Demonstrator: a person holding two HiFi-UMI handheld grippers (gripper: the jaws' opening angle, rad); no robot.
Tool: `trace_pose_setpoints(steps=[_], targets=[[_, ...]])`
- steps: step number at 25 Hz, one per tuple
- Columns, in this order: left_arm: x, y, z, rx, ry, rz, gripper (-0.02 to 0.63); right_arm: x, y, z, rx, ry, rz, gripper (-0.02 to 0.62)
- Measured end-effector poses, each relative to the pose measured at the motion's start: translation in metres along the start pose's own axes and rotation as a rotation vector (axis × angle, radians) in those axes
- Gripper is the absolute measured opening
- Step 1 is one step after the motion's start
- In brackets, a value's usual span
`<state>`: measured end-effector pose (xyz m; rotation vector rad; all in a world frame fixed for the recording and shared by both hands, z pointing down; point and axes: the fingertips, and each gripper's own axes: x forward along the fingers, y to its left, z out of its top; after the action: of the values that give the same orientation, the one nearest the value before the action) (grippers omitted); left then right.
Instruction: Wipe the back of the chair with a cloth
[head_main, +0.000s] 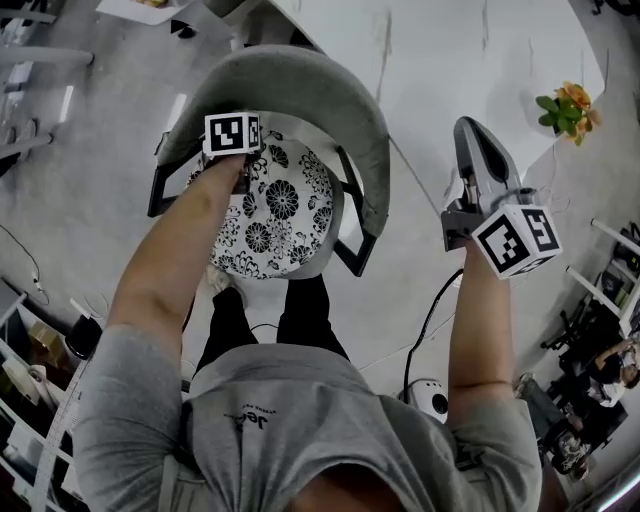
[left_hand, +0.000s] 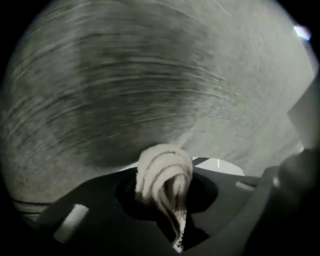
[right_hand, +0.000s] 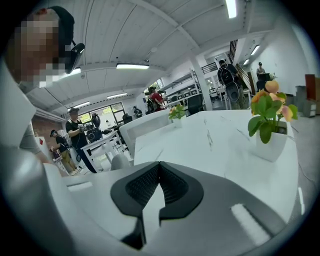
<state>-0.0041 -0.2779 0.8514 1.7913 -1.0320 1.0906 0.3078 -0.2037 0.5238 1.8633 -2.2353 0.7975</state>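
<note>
Grey woven fabric is what the chair (head_main: 300, 85) has on its curved back, and the left gripper (left_hand: 167, 192) is down inside that curve, just above the black-and-white flowered seat cushion (head_main: 280, 205). Its jaws are clenched on a pale, ribbed cloth (left_hand: 162, 167), bunched into a rounded fold with a frayed end hanging below. In the left gripper view the chair back fills nearly everything beyond the cloth. The top of the fold sits right up at that fabric, though I can't make out whether it actually touches.

The person stands at the front of the chair, legs close to the seat edge, with the left arm reaching down over the cushion.

Off to the right of the chair, the right gripper (right_hand: 159, 167) is held up over a white marble-look table (head_main: 450, 50) that runs behind and beside the chair. Its jaws are closed tip to tip with nothing between them. A small plant (head_main: 566, 108) with orange blooms stands on that table, further right of the chair than the gripper.
</note>
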Motion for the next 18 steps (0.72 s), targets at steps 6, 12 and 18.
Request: trace_pose_setpoints(steps=[6, 12, 18], targets=[[0.017, -0.072, 0.002, 0.192, 0.033, -0.07, 0.144, -0.02, -0.034, 0.002, 0.018, -0.018, -0.033, 0.002], [0.019, -0.156, -0.01, 0.476, 0.041, -0.165, 0.144, -0.038, -0.058, -0.001, 0.041, -0.038, -0.053, 0.002], [0.013, -0.235, -0.064, 0.908, 0.064, -0.314, 0.143, -0.052, -0.062, -0.003, 0.058, -0.062, -0.053, 0.002]])
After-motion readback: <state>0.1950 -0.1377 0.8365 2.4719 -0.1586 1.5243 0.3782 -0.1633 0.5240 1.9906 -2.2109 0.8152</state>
